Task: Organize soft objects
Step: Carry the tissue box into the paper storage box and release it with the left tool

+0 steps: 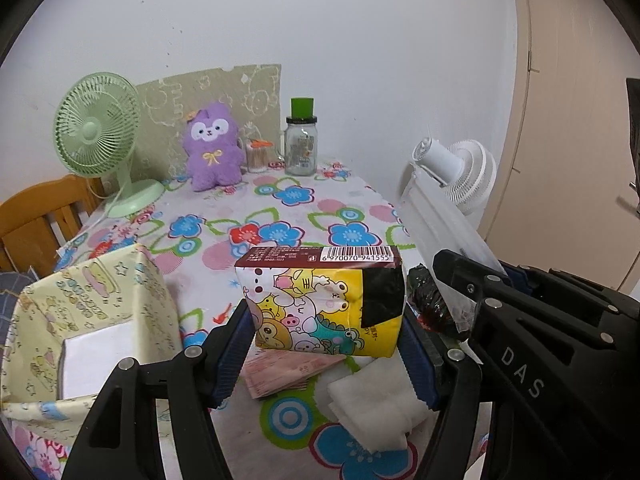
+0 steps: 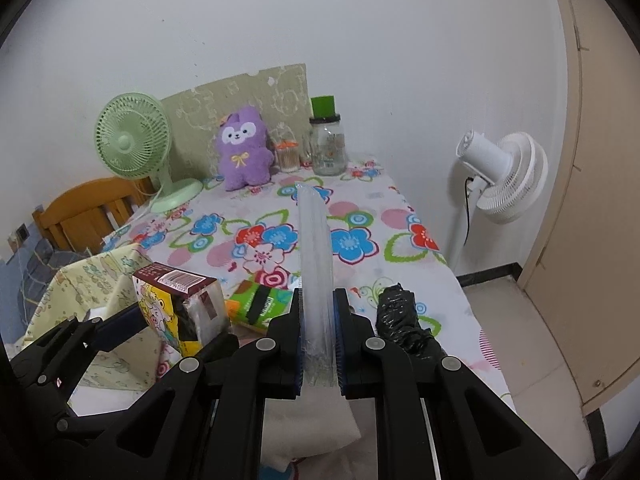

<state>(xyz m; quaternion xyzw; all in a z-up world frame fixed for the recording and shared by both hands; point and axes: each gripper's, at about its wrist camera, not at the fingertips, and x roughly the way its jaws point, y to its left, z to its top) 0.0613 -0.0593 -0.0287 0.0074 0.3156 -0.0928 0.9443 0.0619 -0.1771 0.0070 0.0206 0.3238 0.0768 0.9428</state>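
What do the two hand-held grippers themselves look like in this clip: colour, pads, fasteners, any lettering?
Both are matte black, angular linkage frames with triangular cut-outs and round silver pivot bolts. The left hand-held gripper and the right hand-held gripper carry ribbed blue fingertip pads. White "DAS" lettering marks the right one's side. No cables, sleeves or hands show.

Tissue pack [image 1: 324, 304]: glossy plastic film. Long sleeve [image 2: 316, 276]: clear, smooth plastic. Desk [image 1: 280, 216]: matt floral cloth. Plush toy [image 1: 212, 148]: fuzzy. Jar [image 1: 301, 148]: clear glass.
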